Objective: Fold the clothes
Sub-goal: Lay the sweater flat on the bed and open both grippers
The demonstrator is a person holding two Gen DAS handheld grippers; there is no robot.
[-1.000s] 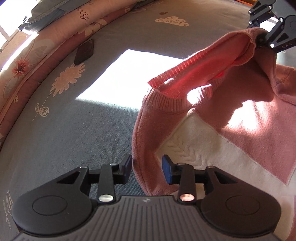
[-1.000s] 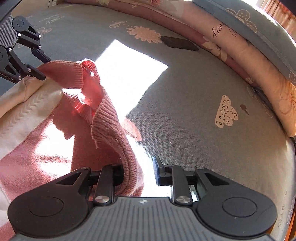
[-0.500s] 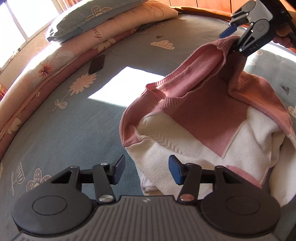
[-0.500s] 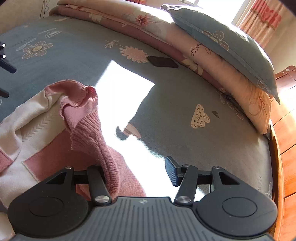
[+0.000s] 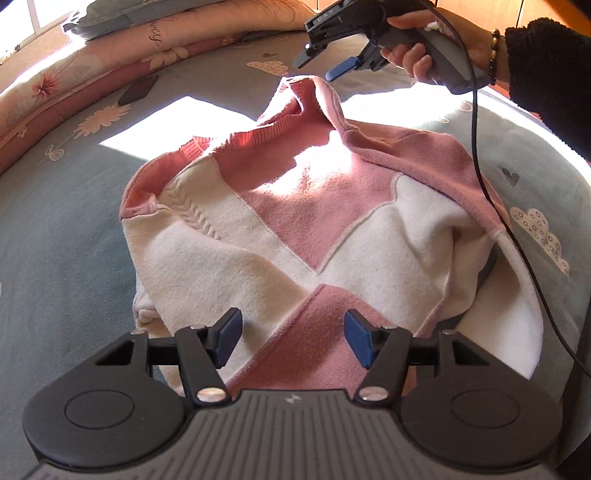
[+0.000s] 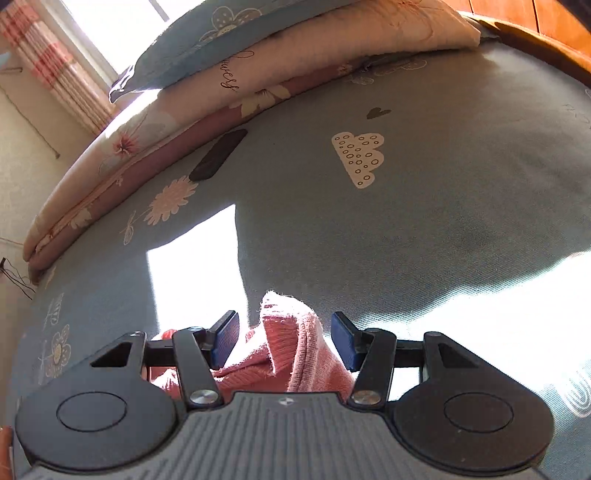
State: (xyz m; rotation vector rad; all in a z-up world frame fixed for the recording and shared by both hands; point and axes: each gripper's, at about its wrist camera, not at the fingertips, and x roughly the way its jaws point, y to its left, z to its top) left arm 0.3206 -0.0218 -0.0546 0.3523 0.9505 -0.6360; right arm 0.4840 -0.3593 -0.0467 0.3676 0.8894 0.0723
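One pink-and-white sweater (image 5: 295, 221) lies rumpled on the bed (image 5: 55, 229), with bare blue sheet all round it. Its collar peak stands just below the right tool (image 5: 317, 66), jaws spread and empty, held by a hand (image 5: 424, 48). The left tool (image 5: 291, 338) hovers over the sweater's near hem, also spread. Beyond the sweater lie one dark phone (image 5: 138, 89), a folded quilt (image 6: 155, 125) and one pillow (image 6: 229, 33) near a curtained window.

Sweater (image 5: 295, 229) spread mid-frame on bed sheet (image 5: 66, 229). At top, right gripper (image 5: 327, 59) just above raised sleeve tip. At upper left, phone (image 5: 137, 90) beside stacked bedding (image 5: 110, 62). At bottom, left gripper (image 5: 291, 341) over hem.
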